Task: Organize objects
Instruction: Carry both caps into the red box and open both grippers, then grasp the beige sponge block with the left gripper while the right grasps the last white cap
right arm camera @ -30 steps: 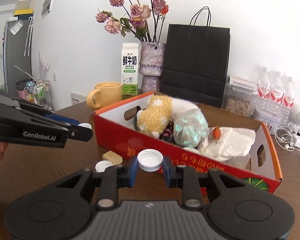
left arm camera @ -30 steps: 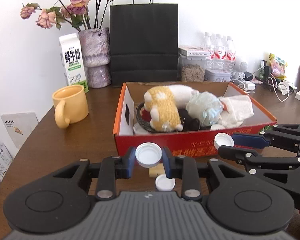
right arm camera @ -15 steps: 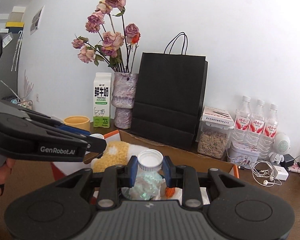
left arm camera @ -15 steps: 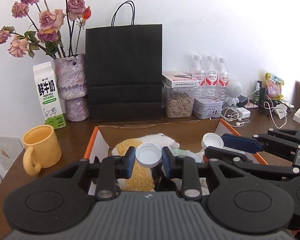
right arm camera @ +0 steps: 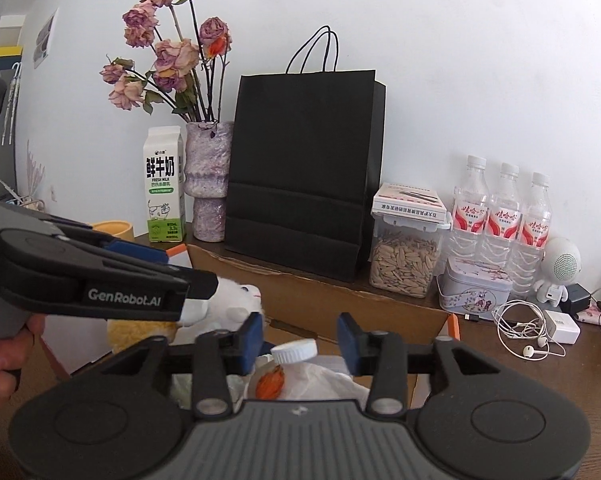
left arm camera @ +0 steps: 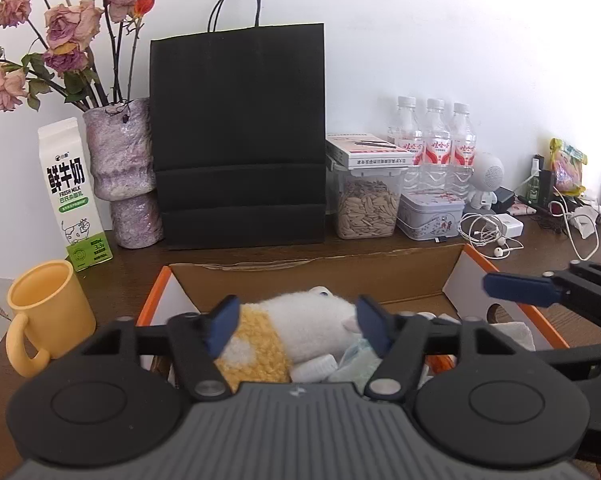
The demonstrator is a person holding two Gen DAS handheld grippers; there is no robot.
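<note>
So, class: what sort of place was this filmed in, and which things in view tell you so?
Most likely a home, at a wooden table against a white wall. Household odds and ends point to it: a vase of dried roses, a fresh milk carton, and a yellow mug.

Box (left arm camera: 508, 296): orange rim, white inner walls, brown cardboard back flap. Plush toy (left arm camera: 292, 332) at frame centre: white with mustard-yellow patches. Bottle cap (right arm camera: 294, 351), lower centre: white, ribbed edge. Mug (left arm camera: 48, 312), lower left: yellow. Milk carton (left arm camera: 74, 196), left: white, black lettering, green band, small cow drawing. Vase (left arm camera: 124, 172): mottled purple. Paper bag (left arm camera: 238, 136), upper centre: plain black. Gripper pads (left arm camera: 222, 328): blue on black fingers.
</note>
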